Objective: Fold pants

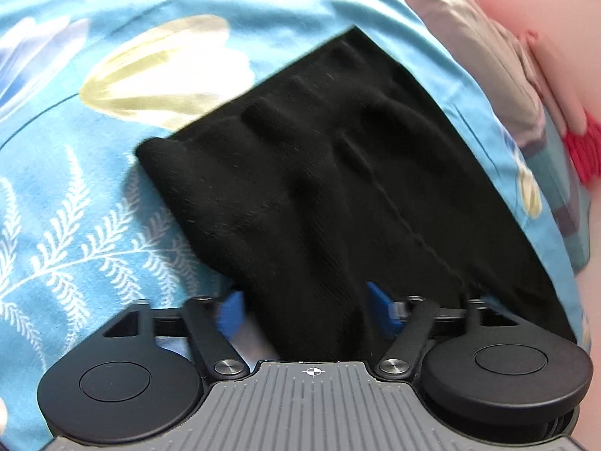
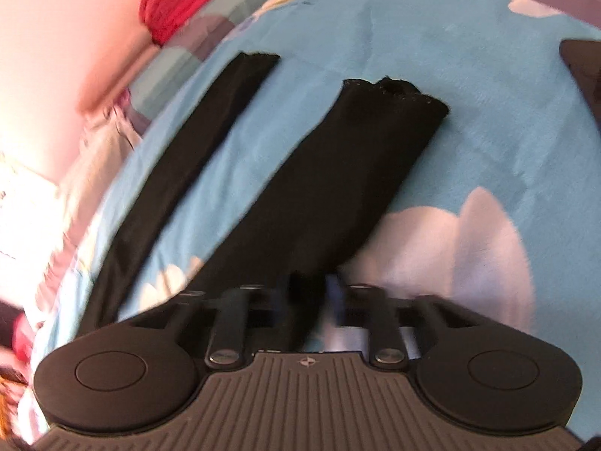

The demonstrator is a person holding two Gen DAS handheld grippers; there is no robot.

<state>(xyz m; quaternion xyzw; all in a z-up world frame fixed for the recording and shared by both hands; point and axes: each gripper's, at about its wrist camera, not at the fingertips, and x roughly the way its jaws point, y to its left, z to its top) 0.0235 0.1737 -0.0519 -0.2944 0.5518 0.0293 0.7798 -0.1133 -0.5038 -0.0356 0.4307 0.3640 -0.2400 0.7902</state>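
Note:
Black pants (image 1: 338, 173) lie on a blue flowered bedsheet (image 1: 75, 195). In the left wrist view the waist part rises into my left gripper (image 1: 308, 308), whose blue fingers (image 1: 231, 312) stand on either side of the cloth with a wide gap. In the right wrist view two black legs (image 2: 330, 188) stretch away over the sheet, one leg (image 2: 180, 173) further left. The nearer leg runs into my right gripper (image 2: 311, 300), whose fingers are blurred and close together around the cloth.
A pink wall (image 2: 56, 37) and a red knitted item (image 2: 169, 3) lie beyond the bed's edge. A checked blanket (image 2: 188, 64) and a pale pillow (image 1: 469, 37) border the sheet. A dark object (image 2: 582, 64) sits at the far right.

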